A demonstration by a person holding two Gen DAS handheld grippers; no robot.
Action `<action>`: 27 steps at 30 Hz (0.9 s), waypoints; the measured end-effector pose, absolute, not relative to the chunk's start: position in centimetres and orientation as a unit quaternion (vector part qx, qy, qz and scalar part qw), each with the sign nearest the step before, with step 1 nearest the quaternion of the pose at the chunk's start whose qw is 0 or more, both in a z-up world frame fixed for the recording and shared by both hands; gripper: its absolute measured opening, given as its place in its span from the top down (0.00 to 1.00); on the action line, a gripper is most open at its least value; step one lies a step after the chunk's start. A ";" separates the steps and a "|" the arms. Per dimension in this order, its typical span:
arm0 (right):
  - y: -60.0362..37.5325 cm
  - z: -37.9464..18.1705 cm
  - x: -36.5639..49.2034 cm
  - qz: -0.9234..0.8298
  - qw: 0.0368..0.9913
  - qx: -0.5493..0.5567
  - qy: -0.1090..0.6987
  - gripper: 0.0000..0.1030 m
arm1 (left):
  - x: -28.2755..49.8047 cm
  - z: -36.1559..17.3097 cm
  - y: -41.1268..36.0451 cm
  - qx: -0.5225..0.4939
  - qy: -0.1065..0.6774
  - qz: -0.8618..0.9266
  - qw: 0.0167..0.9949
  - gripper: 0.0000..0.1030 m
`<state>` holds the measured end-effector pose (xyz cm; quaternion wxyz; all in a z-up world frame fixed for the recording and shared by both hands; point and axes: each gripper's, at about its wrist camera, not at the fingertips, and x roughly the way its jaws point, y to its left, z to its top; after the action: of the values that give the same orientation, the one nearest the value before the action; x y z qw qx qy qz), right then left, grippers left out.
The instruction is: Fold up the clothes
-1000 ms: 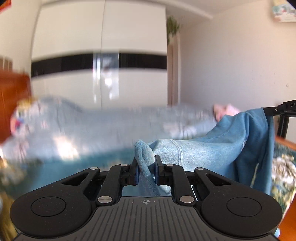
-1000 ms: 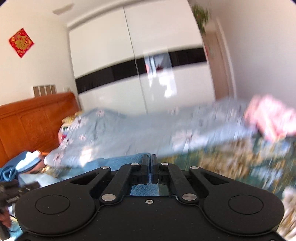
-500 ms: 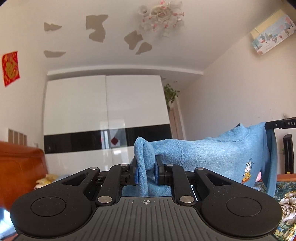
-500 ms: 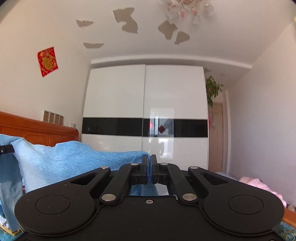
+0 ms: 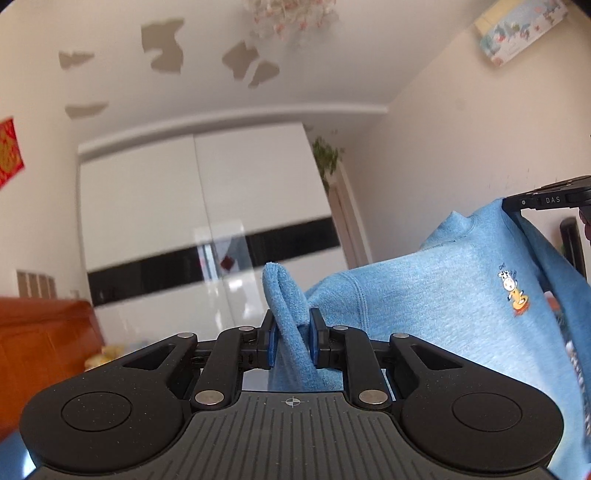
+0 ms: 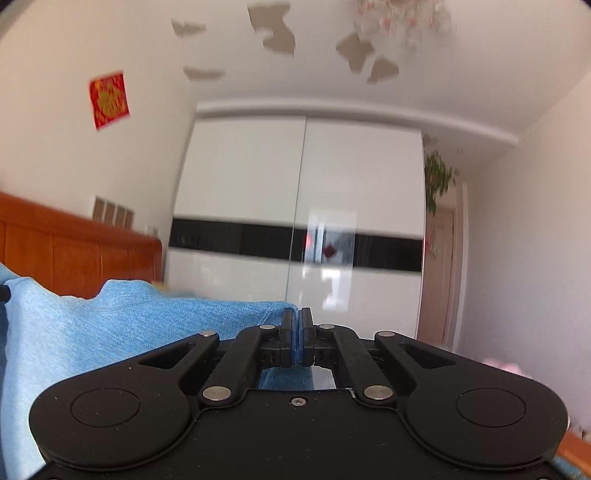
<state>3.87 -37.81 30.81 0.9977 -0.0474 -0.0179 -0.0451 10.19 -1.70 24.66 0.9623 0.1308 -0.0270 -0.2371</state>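
A light blue sweatshirt (image 5: pixel 443 302) with a small cartoon print on the chest hangs stretched in the air between both grippers. My left gripper (image 5: pixel 291 339) is shut on a bunched fold of its edge. In the left wrist view the right gripper (image 5: pixel 546 201) shows at the far right, holding the other shoulder. In the right wrist view my right gripper (image 6: pixel 296 336) is shut on a thin edge of the sweatshirt (image 6: pixel 110 332), which spreads away to the left. Both cameras tilt upward toward the ceiling.
A white wardrobe (image 6: pixel 295 229) with a black band fills the far wall. An orange wooden headboard (image 6: pixel 74 254) is on the left. A pink bundle (image 6: pixel 506 367) lies low on the right. The ceiling has peeling patches and a chandelier (image 5: pixel 291 14).
Both grippers have risen and tilted up with the sweatshirt. A second ago the bed and quilt filled the views; now wardrobe and ceiling do. The grips have not changed.
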 end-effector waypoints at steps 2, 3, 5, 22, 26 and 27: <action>-38.2 27.7 7.7 -0.047 0.998 -0.041 0.026 0.98 | 13.7 22.0 -2.4 0.126 0.019 -0.236 0.963 0.86; -38.3 26.0 9.6 -0.049 0.997 -0.038 0.047 0.98 | 15.6 20.6 -2.9 0.122 0.044 -0.233 0.964 0.86; -38.6 22.6 13.2 -0.050 0.995 -0.027 0.087 0.98 | 19.4 17.4 -3.7 0.118 0.091 -0.224 0.963 0.86; -40.8 7.1 35.8 -0.077 0.972 -0.001 0.221 0.99 | 40.3 2.9 -6.9 0.148 0.222 -0.152 0.952 0.87; -41.5 2.3 39.4 -0.080 0.956 0.020 0.283 0.99 | 43.3 -1.3 -7.7 0.156 0.276 -0.153 0.936 0.87; -41.7 1.2 40.1 -0.082 0.951 0.026 0.296 0.99 | 43.6 -2.0 -7.8 0.160 0.284 -0.153 0.933 0.87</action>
<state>40.13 -41.67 1.18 0.9514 0.0256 0.2958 -0.0819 43.64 -7.84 -2.03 0.9329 0.1599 0.2838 -0.1535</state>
